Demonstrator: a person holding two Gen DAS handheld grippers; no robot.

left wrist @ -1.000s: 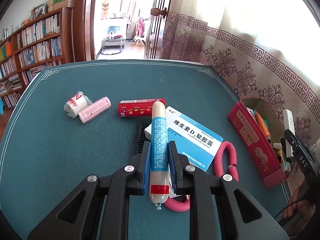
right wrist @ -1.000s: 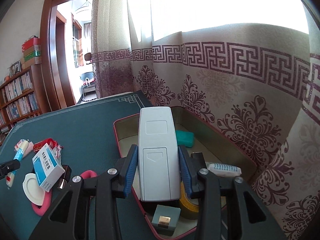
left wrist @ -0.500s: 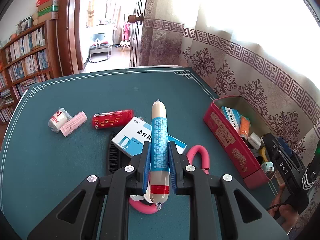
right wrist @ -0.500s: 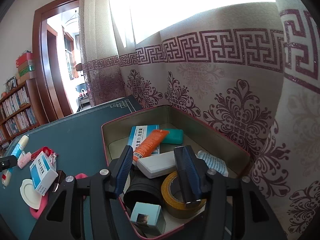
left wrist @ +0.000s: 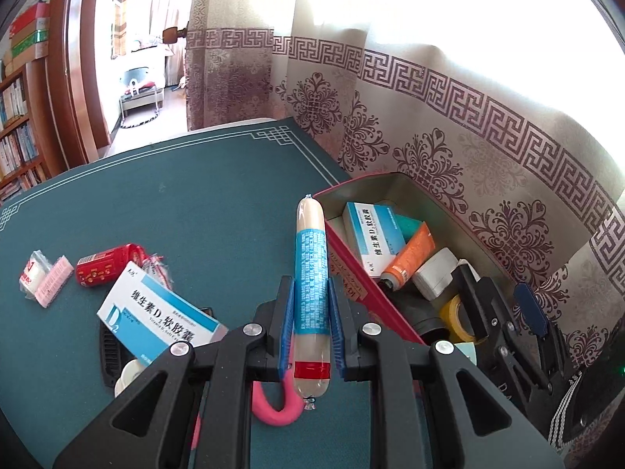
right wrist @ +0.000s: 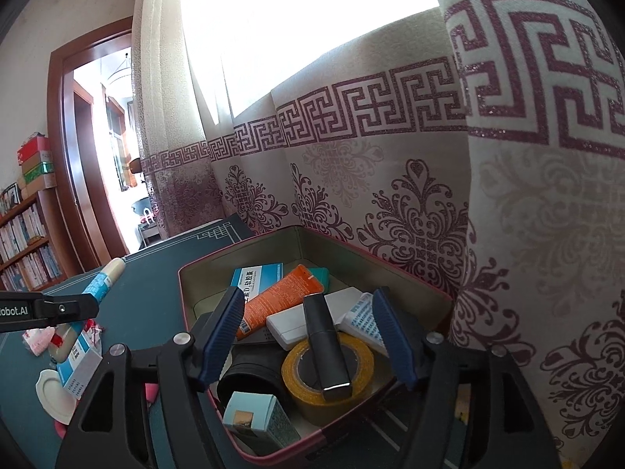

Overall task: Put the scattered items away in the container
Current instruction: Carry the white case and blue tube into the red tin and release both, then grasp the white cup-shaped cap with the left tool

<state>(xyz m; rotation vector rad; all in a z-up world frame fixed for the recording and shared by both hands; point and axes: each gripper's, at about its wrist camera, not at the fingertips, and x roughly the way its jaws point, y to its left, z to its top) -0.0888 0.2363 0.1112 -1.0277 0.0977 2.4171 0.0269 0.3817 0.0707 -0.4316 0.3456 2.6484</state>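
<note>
Sausage (left wrist: 310, 269): clamped upright between the pads of the left claw (left wrist: 311, 305), above the desk (left wrist: 195, 203), just beside the tin (left wrist: 351, 273) wall. Advice: carry over the rim, lower, then release onto a gap in the contents.
Right claw (right wrist: 308, 336): jaws opening, nothing between them, over the tin; should clear first to avoid collision.
</note>
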